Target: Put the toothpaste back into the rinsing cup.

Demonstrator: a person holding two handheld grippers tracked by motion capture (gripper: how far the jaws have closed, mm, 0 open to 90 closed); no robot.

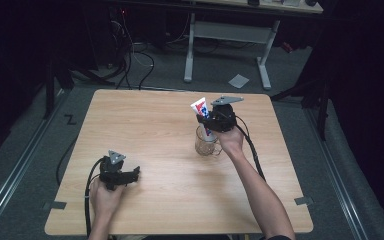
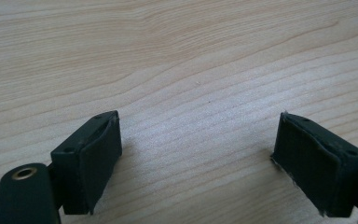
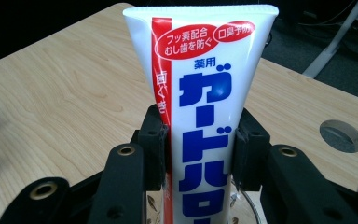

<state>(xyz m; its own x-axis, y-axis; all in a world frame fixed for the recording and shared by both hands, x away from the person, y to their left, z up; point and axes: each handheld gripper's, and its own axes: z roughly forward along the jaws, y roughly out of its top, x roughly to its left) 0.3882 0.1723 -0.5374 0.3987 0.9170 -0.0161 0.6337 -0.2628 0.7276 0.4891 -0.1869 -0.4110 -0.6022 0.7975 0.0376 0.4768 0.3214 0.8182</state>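
The right gripper (image 3: 200,140) clamps a white toothpaste tube (image 3: 204,107) upright, its lower end inside a glass mug (image 1: 206,141) standing right of the desk's (image 1: 155,125) centre, toward the far edge. Near the front left corner, the left gripper (image 2: 198,154) rests with jaws spread wide, holding nothing.

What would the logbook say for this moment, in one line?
right gripper: shut on toothpaste tube | tube: upright in glass mug | left gripper: open, nothing between its jaws, over table
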